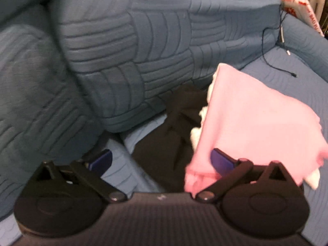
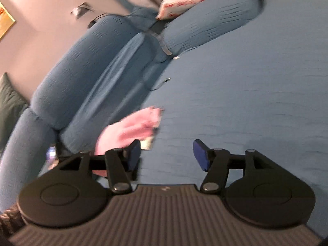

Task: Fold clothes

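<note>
A folded pink garment (image 1: 252,123) lies on the blue sofa seat, on top of a white cloth (image 1: 196,135) and beside a black garment (image 1: 168,143). My left gripper (image 1: 162,161) stands wide open just in front of this pile; its right pad overlaps the pink cloth's near corner, and nothing is pinched between the pads. In the right wrist view, the pink garment (image 2: 133,127) appears blurred at the lower left, behind the left finger. My right gripper (image 2: 167,155) is open over bare blue seat fabric with nothing between its pads.
The quilted blue sofa back (image 1: 143,51) and a cushion (image 1: 30,92) rise behind the pile. A dark cable (image 1: 274,61) lies on the seat at the right. A white and red bag (image 2: 180,4) rests on the armrest (image 2: 205,20). Blue seat (image 2: 246,92) stretches to the right.
</note>
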`<state>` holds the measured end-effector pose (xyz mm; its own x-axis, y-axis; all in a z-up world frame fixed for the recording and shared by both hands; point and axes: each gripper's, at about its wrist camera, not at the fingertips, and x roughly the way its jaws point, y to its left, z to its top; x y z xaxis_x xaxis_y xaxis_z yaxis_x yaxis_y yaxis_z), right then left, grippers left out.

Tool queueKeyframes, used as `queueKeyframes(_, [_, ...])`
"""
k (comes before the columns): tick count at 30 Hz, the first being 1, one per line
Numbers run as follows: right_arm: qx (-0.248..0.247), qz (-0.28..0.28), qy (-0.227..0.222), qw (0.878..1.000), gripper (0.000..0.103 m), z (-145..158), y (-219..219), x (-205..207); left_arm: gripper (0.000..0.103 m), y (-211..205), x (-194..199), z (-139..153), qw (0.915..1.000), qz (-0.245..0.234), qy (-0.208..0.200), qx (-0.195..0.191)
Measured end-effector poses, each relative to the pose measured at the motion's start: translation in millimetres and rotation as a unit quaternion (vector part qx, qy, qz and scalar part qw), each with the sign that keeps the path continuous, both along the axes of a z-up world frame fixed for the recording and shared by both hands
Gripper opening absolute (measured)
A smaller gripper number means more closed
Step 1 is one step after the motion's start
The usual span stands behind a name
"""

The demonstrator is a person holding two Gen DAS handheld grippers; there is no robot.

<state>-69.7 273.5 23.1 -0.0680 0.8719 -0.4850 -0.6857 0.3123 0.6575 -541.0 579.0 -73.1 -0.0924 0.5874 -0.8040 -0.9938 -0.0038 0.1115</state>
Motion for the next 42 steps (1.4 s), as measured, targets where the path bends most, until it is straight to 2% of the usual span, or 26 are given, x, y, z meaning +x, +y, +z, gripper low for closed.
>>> queueKeyframes(3, [-0.033,-0.056,-0.034,0.997,0.072,-26.1,-39.4,22.7,0.103,-54.4,16.5,-1.1,0.9993,0.007,0.028,0.023])
queueKeyframes(5, [-0.055,-0.081,-0.039,0.994,0.073,-48.3,-44.5,28.5,0.103,-80.9,28.3,-6.9,0.9989,0.009,0.042,0.02])
queueKeyframes(8, [-0.081,-0.099,-0.029,0.991,0.07,-74.6,-55.7,44.3,0.103,-99.5,56.3,-2.8,0.9975,-0.026,0.066,0.005])
queueKeyframes(11, [-0.069,-0.092,-0.005,0.993,0.07,-82.4,-62.9,51.6,0.103,-98.4,89.3,15.6,0.9932,-0.045,0.106,-0.01])
queueKeyframes(15, [-0.091,-0.071,-0.025,0.993,0.07,-77.5,-61.1,53.9,0.103,-73.7,145.2,56.0,0.9873,-0.065,0.145,0.002])
queueKeyframes(17, [-0.104,-0.066,-0.041,0.992,0.07,-72.4,-61.5,54.6,0.103,-70.6,170.2,75.0,0.987,-0.075,0.141,0.012])
queueKeyframes(20, [-0.13,-0.058,-0.07,0.987,0.07,-67.2,-70.1,54.2,0.103,-75.8,209.7,91.5,0.9901,-0.079,0.114,0.017])
queueKeyframes(22, [-0.138,-0.052,-0.082,0.986,0.07,-68.3,-75.7,55.2,0.103,-81.7,227.8,94.5,0.9907,-0.082,0.108,0.007])
queueKeyframes(26, [-0.136,-0.043,-0.092,0.986,0.07,-70.2,-84.1,54.5,0.103,-104.2,268.3,90.0,0.9866,-0.128,0.101,-0.003])
queueKeyframes(29, [-0.138,-0.04,-0.104,0.984,0.07,-71.0,-81.9,51.3,0.103,-116.9,279.7,81.5,0.9838,-0.15,0.097,-0.009])
queueKeyframes(33, [-0.138,-0.037,-0.113,0.983,0.074,-71.9,-80.8,49.8,0.103,-132.3,284.9,66.3,0.9786,-0.162,0.126,-0.009])
queueKeyframes(35, [-0.136,-0.031,-0.12,0.983,0.081,-72.3,-80.1,47.5,0.103,-134.3,280.6,61.2,0.9784,-0.153,0.14,-0.006])
queueKeyframes(37, [-0.136,-0.026,-0.13,0.982,0.082,-73.0,-79.8,44.8,0.103,-133.0,274.0,57.2,0.9795,-0.137,0.148,-0.006])
queueKeyframes(42, [-0.14,-0.024,-0.146,0.979,0.083,-73.8,-78.1,40.8,0.103,-124.2,247.0,52.9,0.9854,-0.101,0.137,-0.012])
